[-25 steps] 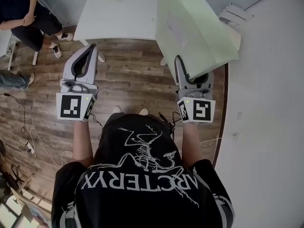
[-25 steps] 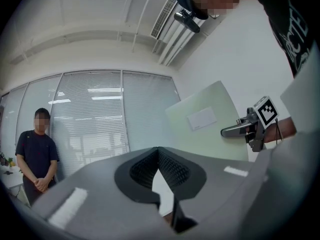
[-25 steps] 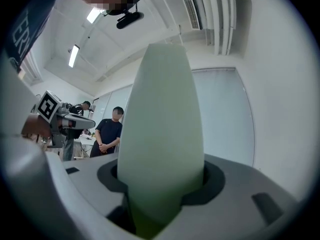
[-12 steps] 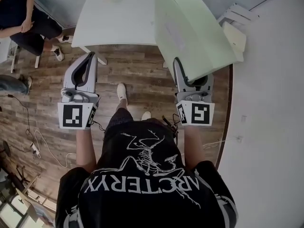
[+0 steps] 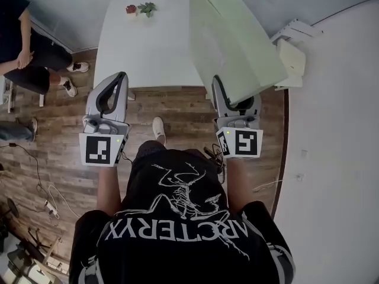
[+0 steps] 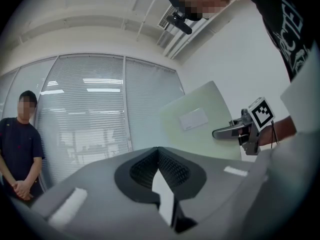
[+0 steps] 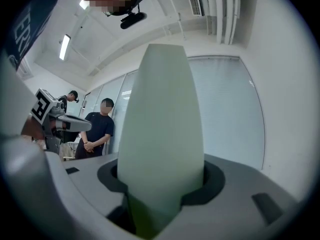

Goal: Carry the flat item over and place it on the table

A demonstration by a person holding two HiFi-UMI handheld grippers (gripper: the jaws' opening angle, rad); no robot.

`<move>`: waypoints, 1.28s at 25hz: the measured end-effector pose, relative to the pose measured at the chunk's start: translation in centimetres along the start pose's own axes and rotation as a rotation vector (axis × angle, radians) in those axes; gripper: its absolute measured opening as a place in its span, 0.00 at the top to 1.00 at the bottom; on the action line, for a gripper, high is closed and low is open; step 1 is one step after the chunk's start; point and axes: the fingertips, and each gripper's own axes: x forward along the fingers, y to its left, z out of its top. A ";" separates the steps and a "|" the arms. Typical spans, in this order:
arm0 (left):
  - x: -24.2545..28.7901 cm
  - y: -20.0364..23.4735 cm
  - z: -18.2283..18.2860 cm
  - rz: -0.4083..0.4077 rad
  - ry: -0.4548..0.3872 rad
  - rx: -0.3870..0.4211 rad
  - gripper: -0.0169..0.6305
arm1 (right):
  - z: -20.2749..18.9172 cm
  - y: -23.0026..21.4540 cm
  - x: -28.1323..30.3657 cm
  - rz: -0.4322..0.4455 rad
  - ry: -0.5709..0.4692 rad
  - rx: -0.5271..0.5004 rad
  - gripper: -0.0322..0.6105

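**Right gripper**
- Clamped on the lower edge of the flat board, 1 jaw on each face.
- Held in front of the near edge of the table, at its right end.

**Flat board**
- Pale green, raised upright in the air, leaning away from the holder.
- Overlaps the right side of the table in the head view, not lying on it.
- Carries 1 white label on the face seen from the left gripper view.

**Left gripper**
- Jaws closed tip to tip, nothing between them.
- Held level over the wooden floor, just short of the near table edge, well apart from the board.

**Surroundings**
- White tabletop with 1 small plant and 1 red object at the far edge.
- 1 seated person left of the table.
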 end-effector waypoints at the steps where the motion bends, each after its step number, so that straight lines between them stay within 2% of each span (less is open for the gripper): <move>1: 0.7 1.2 -0.1 -0.009 -0.005 0.000 0.96 | 0.2 0.4 1.3 -0.006 0.000 0.004 0.55; 6: 3.9 5.5 -0.9 -0.033 -0.023 -0.008 0.96 | 0.1 1.1 6.0 -0.028 0.020 0.005 0.55; 10: 5.4 6.5 -1.8 -0.052 0.024 -0.032 0.96 | 0.0 0.4 7.8 -0.058 0.028 0.018 0.55; 12: 6.2 6.9 -1.9 -0.051 0.018 -0.030 0.96 | -0.6 -0.2 8.7 -0.068 0.029 0.046 0.55; 14: 7.3 7.1 -2.1 -0.045 0.006 -0.016 0.96 | -2.0 -1.4 9.8 -0.073 0.029 0.120 0.55; 16: 8.0 6.9 -2.2 -0.035 0.017 -0.014 0.96 | -4.1 -2.9 10.4 -0.079 0.037 0.258 0.55; 20: 8.8 5.6 -1.9 -0.004 0.039 -0.017 0.96 | -9.7 -6.2 11.1 -0.091 0.090 0.615 0.55; 23: 9.9 5.1 -2.4 0.014 0.065 -0.011 0.96 | -15.7 -7.7 12.6 -0.097 0.162 0.850 0.55; 27: 10.4 4.4 -2.6 0.039 0.097 -0.005 0.96 | -24.1 -7.8 13.7 -0.114 0.237 1.217 0.55; 29: 10.5 4.0 -2.4 0.052 0.104 -0.004 0.96 | -27.3 -7.6 14.2 -0.128 0.266 1.332 0.55; 32: 10.4 3.8 -2.0 0.074 0.111 0.000 0.96 | -30.5 -7.2 14.8 -0.140 0.303 1.417 0.55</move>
